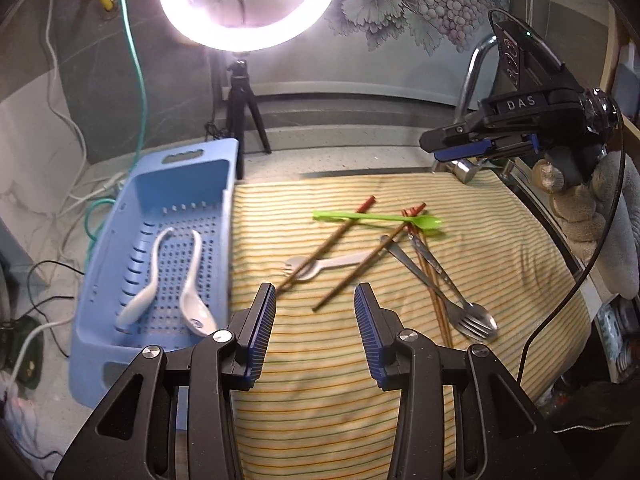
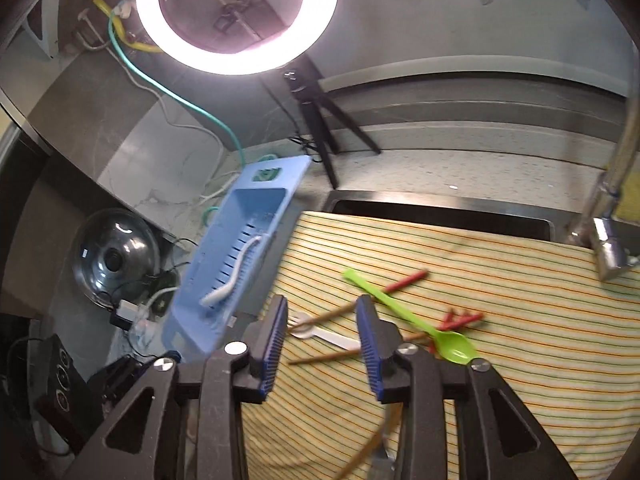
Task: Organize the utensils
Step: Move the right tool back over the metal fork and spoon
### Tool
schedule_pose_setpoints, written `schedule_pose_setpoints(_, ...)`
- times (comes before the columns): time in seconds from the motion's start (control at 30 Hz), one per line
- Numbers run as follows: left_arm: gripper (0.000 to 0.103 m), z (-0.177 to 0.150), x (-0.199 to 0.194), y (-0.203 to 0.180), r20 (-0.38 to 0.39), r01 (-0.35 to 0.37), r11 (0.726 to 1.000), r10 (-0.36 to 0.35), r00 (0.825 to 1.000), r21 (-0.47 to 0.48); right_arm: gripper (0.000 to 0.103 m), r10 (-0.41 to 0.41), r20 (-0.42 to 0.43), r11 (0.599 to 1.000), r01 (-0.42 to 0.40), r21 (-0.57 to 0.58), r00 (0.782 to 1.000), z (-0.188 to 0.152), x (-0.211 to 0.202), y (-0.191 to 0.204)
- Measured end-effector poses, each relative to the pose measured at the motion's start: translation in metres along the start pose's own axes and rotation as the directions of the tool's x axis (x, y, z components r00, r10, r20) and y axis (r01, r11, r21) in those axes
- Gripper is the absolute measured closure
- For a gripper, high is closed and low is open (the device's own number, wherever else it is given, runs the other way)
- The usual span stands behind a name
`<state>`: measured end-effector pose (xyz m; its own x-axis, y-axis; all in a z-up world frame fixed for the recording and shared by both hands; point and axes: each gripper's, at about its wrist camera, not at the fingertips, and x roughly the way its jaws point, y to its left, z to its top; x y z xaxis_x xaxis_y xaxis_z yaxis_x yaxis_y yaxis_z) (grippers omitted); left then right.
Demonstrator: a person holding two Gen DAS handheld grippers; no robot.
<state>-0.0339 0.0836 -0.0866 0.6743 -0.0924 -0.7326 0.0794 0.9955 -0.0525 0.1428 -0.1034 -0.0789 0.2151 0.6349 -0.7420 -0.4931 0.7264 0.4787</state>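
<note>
On the striped cloth (image 1: pixel 320 380) lie a green plastic spoon (image 1: pixel 372 218), a white plastic fork (image 1: pixel 320 266), brown chopsticks (image 1: pixel 328 244) with red ends, and a metal fork (image 1: pixel 472 320) over a metal spoon. Left of the cloth, the blue slotted tray (image 1: pixel 120 240) holds two white ceramic spoons (image 1: pixel 146 280). My left gripper (image 1: pixel 315 292) hovers open over the cloth's near side, empty, just short of the chopstick tips. My right gripper (image 2: pixel 322 304) is open and empty above the white fork (image 2: pixel 320 332), with the green spoon (image 2: pixel 412 324) to its right. It also shows as the right gripper (image 1: pixel 434 148) at far right, in a gloved hand.
A lit ring light (image 1: pixel 248 0) on a black tripod (image 1: pixel 240 112) stands behind the tray. A chrome faucet (image 2: pixel 616 200) rises at the back right over the sink edge (image 2: pixel 440 204). Cables trail left of the tray, and a glass pot lid (image 2: pixel 112 256) lies further left.
</note>
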Motion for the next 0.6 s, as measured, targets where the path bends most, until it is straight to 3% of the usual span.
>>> schedule_pose_setpoints(0.27,0.064,-0.007,0.028,-0.027,-0.065,0.086,0.996,-0.085,0.994,0.011,0.066,-0.050,-0.104,0.997,0.056,0.060,0.993,-0.036,0.004,-0.050)
schedule_pose_setpoints(0.43,0.064,-0.013,0.043,-0.043,-0.110,0.140,0.990,-0.138,0.984,0.014,0.067,-0.027,-0.159,0.994,0.044,0.099,0.987,-0.057,0.016,-0.066)
schedule_pose_setpoints(0.6,0.064,-0.019,0.055,-0.063,-0.145,0.183,0.983,-0.177,0.973,0.025,0.074,0.028,-0.207,0.990,0.001,0.142,0.978,-0.066,0.033,-0.072)
